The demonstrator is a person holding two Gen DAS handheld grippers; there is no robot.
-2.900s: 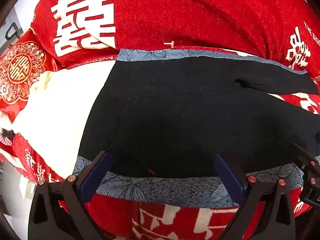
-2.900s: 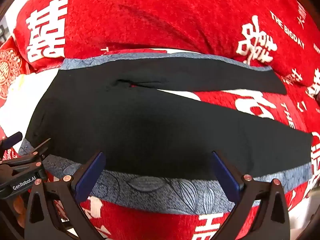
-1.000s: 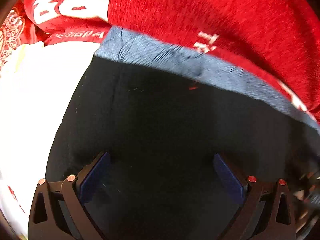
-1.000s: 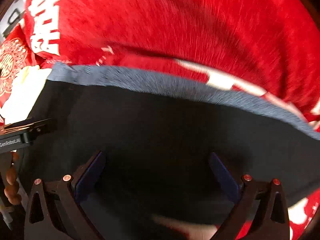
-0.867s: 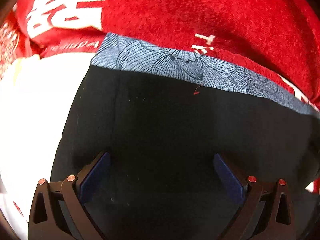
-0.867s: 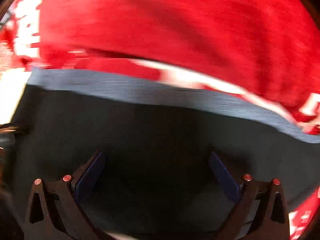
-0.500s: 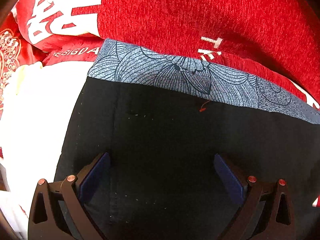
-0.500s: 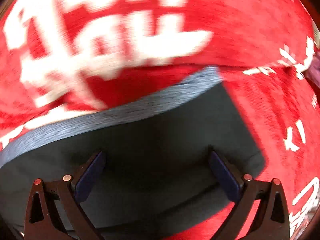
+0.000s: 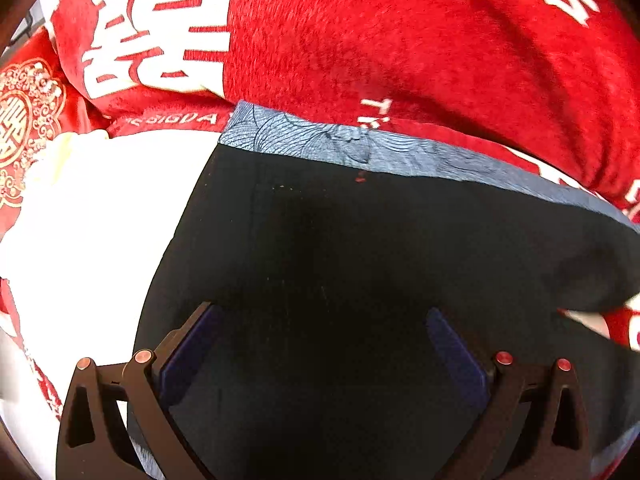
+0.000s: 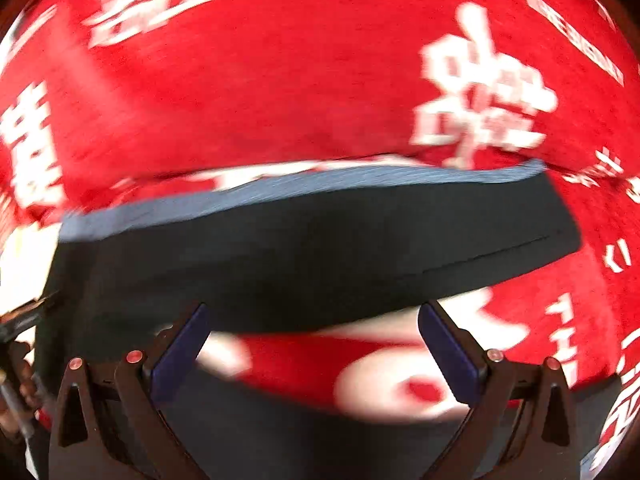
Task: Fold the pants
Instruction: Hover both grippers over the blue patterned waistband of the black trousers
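Black pants (image 9: pixel 360 264) with blue-grey patterned side bands (image 9: pixel 320 142) lie spread flat on a red blanket. My left gripper (image 9: pixel 320 316) is open and empty, hovering low over the waist end of the pants. In the right wrist view, which is blurred, the far leg (image 10: pixel 360 248) stretches to the right and ends in a hem (image 10: pixel 564 224); the near leg (image 10: pixel 300 432) lies at the bottom. My right gripper (image 10: pixel 312 312) is open and empty above the gap between the two legs.
The red blanket with large white characters (image 9: pixel 400 40) covers the surface all around (image 10: pixel 280 80). A white cloth (image 9: pixel 88 232) lies to the left of the pants' waist. The left gripper's body shows at the left edge of the right wrist view (image 10: pixel 24 316).
Both grippers moved forward from the near band over the pants. In the last half second the right gripper swung right toward the leg ends and pulled back; the left one drew back a little.
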